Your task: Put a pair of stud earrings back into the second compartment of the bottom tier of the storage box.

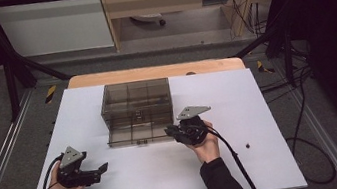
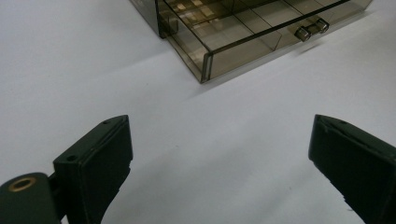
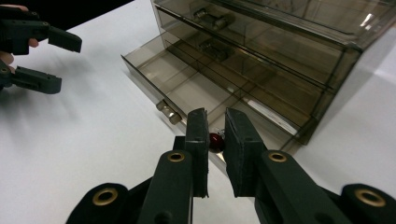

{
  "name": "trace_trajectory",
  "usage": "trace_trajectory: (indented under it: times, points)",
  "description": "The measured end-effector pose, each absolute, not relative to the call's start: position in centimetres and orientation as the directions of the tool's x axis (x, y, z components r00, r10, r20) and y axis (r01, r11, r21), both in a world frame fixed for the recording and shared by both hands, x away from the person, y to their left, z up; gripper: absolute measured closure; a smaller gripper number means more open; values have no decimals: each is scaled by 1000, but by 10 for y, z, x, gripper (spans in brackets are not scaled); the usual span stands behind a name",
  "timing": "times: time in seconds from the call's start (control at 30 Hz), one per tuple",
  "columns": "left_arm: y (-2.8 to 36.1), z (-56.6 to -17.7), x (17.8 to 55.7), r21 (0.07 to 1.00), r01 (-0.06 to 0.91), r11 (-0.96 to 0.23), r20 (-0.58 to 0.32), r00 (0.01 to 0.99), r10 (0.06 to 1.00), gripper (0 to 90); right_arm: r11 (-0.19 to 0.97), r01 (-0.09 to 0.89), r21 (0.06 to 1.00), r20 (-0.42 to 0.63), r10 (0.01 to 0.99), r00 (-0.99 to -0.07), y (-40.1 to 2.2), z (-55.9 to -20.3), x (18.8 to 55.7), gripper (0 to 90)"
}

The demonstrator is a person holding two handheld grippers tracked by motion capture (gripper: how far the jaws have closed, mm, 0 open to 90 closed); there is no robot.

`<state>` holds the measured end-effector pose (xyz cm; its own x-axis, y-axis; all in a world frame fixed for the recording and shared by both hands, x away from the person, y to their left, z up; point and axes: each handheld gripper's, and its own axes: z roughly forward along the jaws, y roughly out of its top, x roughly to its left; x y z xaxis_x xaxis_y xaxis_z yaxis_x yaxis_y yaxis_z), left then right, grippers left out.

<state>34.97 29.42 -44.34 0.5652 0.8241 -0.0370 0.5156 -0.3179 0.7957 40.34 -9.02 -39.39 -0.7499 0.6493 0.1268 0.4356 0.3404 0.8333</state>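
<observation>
A smoky clear drawer cabinet stands at the middle back of the white table. Its bottom drawer is pulled out; the drawer has a small metal handle. My right gripper hovers over the drawer's right front corner. In the right gripper view the right gripper stands almost shut, its jaws pinching a small red object. My left gripper rests open near the table's front left, pointing at the drawer, nothing between the left gripper jaws.
A small dark speck lies on the table to the right of my right hand. Black frame bars and cables run around the table. A wooden strip edges the far side.
</observation>
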Motion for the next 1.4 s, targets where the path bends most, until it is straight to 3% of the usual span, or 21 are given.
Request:
trace_trajectory:
  times: [1.4]
  points:
    - [294,-443,349,795,510,-328,-31,574,818,66,365,451,814,132,640,-757,-15,-416,432,803]
